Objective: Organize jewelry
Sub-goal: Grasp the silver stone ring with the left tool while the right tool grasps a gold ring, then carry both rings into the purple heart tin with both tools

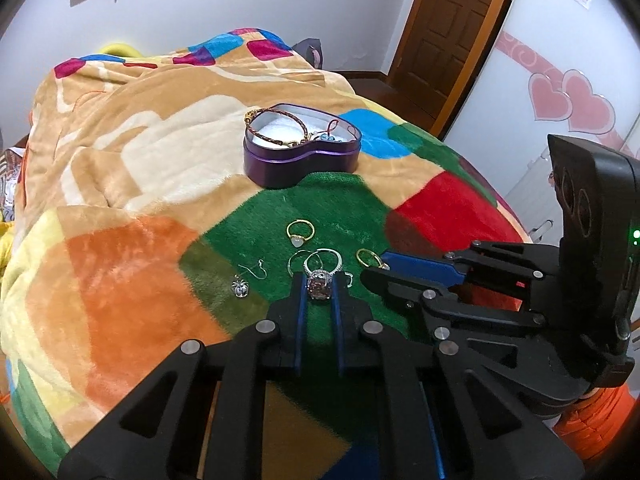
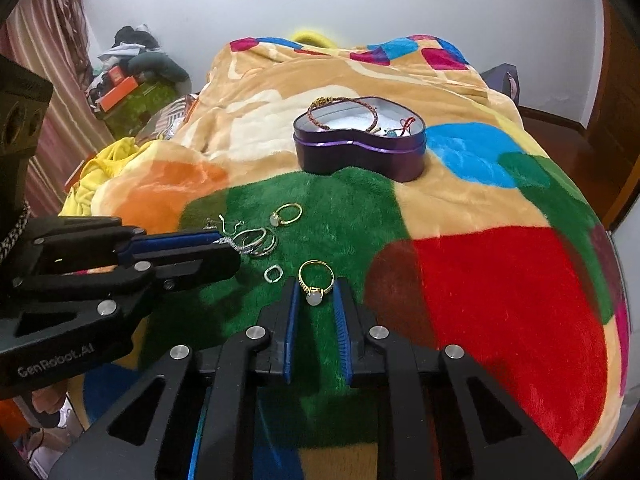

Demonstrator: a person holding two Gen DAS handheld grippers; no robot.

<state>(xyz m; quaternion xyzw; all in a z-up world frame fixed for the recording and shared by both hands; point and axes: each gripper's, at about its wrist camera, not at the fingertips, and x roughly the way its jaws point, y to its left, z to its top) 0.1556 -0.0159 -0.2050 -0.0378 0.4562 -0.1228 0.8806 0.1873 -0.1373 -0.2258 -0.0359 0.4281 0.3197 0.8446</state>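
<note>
A purple heart-shaped tin stands open on the blanket, with braided bracelets and a red string inside. Several rings and an earring lie on the green patch. My left gripper has its jaws close around a silver ring with a big pink stone. My right gripper has its jaws close around a gold ring with a pale stone. Another gold ring lies farther off. A small silver ring lies left of the right gripper.
The colourful fleece blanket covers a bed. A brown door is at the back right. Clothes and boxes are piled left of the bed. Each gripper shows in the other's view, the right and the left.
</note>
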